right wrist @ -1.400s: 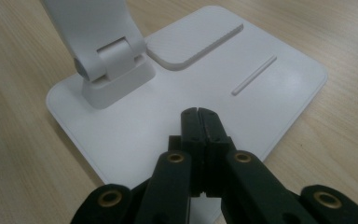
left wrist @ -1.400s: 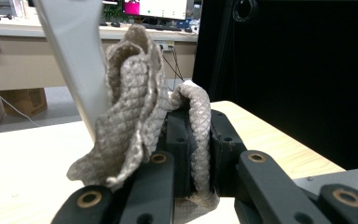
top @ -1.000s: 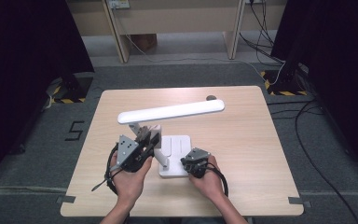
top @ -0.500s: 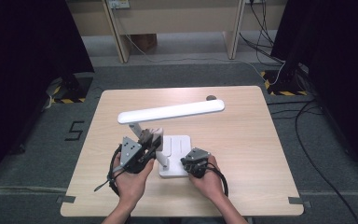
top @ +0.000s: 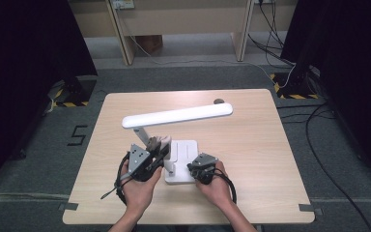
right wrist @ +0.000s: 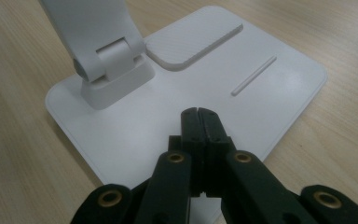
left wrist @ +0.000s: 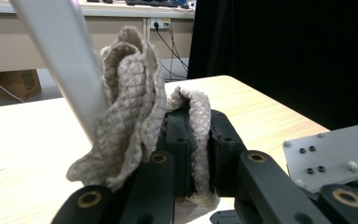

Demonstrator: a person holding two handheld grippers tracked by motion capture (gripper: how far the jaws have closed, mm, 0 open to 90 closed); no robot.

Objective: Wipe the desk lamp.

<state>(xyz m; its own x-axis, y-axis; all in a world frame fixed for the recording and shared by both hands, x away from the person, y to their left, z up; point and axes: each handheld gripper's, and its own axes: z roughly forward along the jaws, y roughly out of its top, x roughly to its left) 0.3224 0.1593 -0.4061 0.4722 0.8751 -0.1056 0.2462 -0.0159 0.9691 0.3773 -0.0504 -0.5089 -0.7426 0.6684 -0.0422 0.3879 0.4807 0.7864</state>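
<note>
- The left gripper (top: pixel 155 147) sits at the near left of the table (top: pixel 251 145); its jaws are pinched on a beige waffle-weave cloth (left wrist: pixel 135 107), which bunches up above and between them; in the left gripper view the cloth presses against the slanted white arm (left wrist: pixel 60 60) of the desk lamp (top: pixel 176 116)
- In the high view the cloth (top: pixel 155 141) lies against the lower part of the lamp's arm, just above the white base (top: pixel 186 150)
- The right gripper (right wrist: pixel 199 114) has its jaws pressed together with nothing between them; their tips rest on the lamp's base (right wrist: pixel 261 112), near its front edge; the hinge block (right wrist: pixel 112 70) stands just beyond them
- The lamp stands near the table's middle, its long head reaching toward the far right; a small dark round thing (top: pixel 218 101) lies just past the head's end
</note>
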